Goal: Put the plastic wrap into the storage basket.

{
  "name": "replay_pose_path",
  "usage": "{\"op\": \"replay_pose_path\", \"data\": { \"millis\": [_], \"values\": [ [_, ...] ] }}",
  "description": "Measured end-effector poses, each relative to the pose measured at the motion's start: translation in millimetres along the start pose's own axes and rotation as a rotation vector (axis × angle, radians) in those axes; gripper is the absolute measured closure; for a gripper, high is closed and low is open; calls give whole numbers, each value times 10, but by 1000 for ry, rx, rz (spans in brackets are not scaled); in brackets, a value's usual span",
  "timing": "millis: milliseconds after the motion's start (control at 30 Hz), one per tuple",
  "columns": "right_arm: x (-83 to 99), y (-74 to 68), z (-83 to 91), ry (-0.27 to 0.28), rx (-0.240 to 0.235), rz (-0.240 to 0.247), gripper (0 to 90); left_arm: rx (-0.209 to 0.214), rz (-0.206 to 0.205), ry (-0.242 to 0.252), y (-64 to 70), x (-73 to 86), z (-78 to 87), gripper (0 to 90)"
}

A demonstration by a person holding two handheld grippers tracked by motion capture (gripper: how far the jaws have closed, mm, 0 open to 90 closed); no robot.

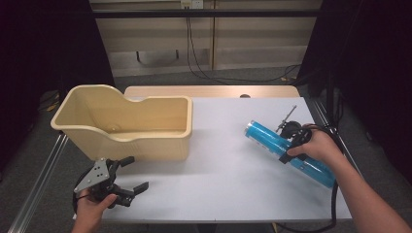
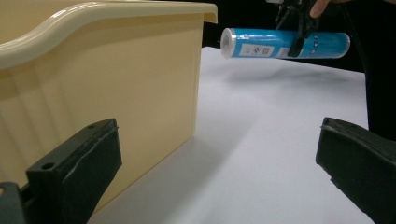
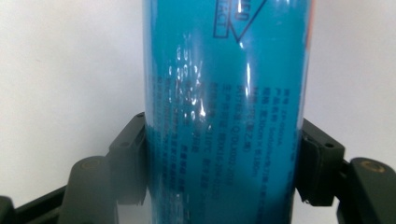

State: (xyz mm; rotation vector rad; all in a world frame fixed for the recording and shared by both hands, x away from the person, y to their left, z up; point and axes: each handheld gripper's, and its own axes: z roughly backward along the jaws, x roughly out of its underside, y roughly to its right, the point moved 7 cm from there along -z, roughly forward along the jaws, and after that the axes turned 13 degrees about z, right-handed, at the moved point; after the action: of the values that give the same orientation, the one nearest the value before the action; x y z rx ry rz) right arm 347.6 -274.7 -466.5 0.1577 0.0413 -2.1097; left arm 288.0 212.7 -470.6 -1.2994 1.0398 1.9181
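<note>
High view first: the right gripper [image 1: 291, 143] has its fingers clamped across a long blue tube [image 1: 286, 151] on the right side of the white desk [image 1: 228, 170]. That tube lies diagonally, one end pointing up-left toward the middle of the desk, the other close to the desk's right edge and partly under the person's right hand [image 1: 318, 145]. Can't say for sure from up here if it's resting on the desk or raised a bit, but the left gripper view shows the tube [image 2: 285, 44] with a soft shadow under it, so it looks slightly off the surface.

Room-wise, there's a big bare stretch of desk between the tube and the cream plastic bin [image 1: 131, 124], which takes up the left half and hangs past the desk's left edge. The bin's near wall is just beyond the left gripper [image 1: 128, 179], which sits at the front left corner, right by the front edge, held in the left hand [image 1: 90, 208]. Its fingers are spread wide with nothing between them; in the left gripper view the bin wall [image 2: 116, 93] is just beside one finger, and bare desk runs out ahead.

Right gripper view gets you the tube [image 3: 224, 107] up close: glossy teal-blue wrap, glare streaks, small printed text running along it and a boxed mark near the top. Both fingers [image 3: 128, 158] press against its sides.
</note>
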Motion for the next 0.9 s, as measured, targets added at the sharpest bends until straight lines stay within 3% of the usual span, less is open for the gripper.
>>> {"op": "replay_pose_path", "data": {
  "millis": [467, 900],
  "values": [
    [-320, -15, 345, 17, -2, 72, 328, 3, 3, 4, 5, -5, 0, 0],
    [-550, 47, 649, 36, 24, 96, 328, 10, 4, 7, 15, -12, 4, 0]
  ]
}}
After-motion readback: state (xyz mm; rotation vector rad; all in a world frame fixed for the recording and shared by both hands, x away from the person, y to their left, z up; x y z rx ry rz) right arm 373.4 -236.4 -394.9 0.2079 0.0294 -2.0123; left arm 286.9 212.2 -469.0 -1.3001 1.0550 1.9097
